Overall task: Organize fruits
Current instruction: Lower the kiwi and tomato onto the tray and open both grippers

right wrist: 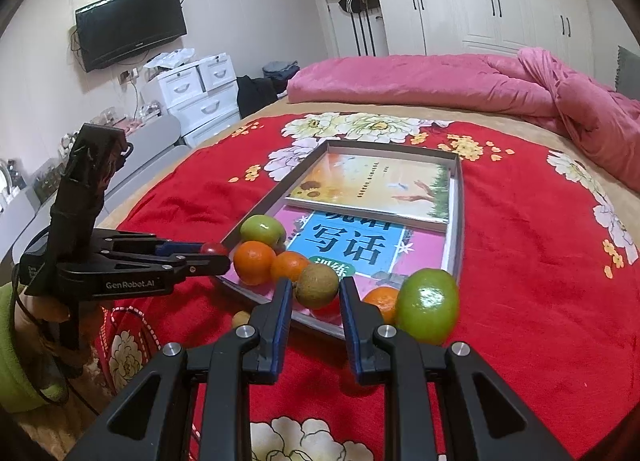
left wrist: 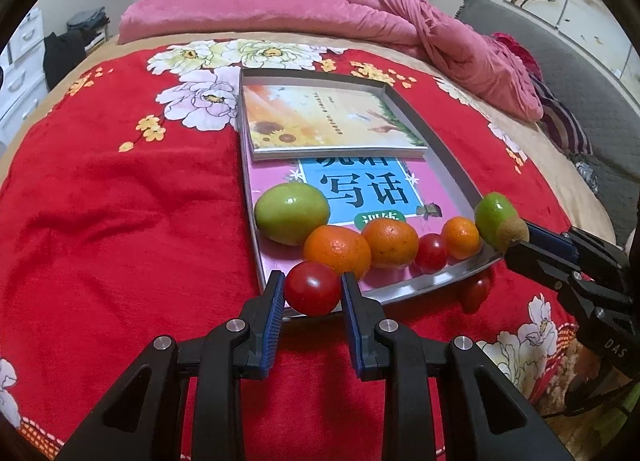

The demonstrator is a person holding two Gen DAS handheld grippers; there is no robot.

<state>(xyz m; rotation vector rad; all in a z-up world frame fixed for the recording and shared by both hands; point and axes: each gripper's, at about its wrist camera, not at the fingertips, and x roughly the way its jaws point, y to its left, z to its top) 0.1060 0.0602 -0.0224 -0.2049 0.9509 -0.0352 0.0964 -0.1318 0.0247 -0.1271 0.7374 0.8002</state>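
My left gripper (left wrist: 312, 281) is shut on a red cherry tomato (left wrist: 312, 288) just over the near rim of the metal tray (left wrist: 416, 285). In the tray's near end lie a green fruit (left wrist: 292, 213), three oranges (left wrist: 337, 251) and another cherry tomato (left wrist: 431, 253). My right gripper (right wrist: 316, 285) is shut on a small brown fruit (right wrist: 316, 285) above the tray's (right wrist: 256, 197) near edge. A second green fruit (right wrist: 428, 305) sits beside its right finger at the tray's corner. The left gripper (right wrist: 218, 255) shows at the left with its tomato (right wrist: 213, 249).
Two books (left wrist: 332, 121) fill the far part of the tray, on a red flowered blanket (left wrist: 120, 201). A red tomato (left wrist: 476, 293) and a small pale-brown fruit (right wrist: 241, 319) lie on the blanket beside the tray. A pink quilt (left wrist: 280, 13) is heaped at the back.
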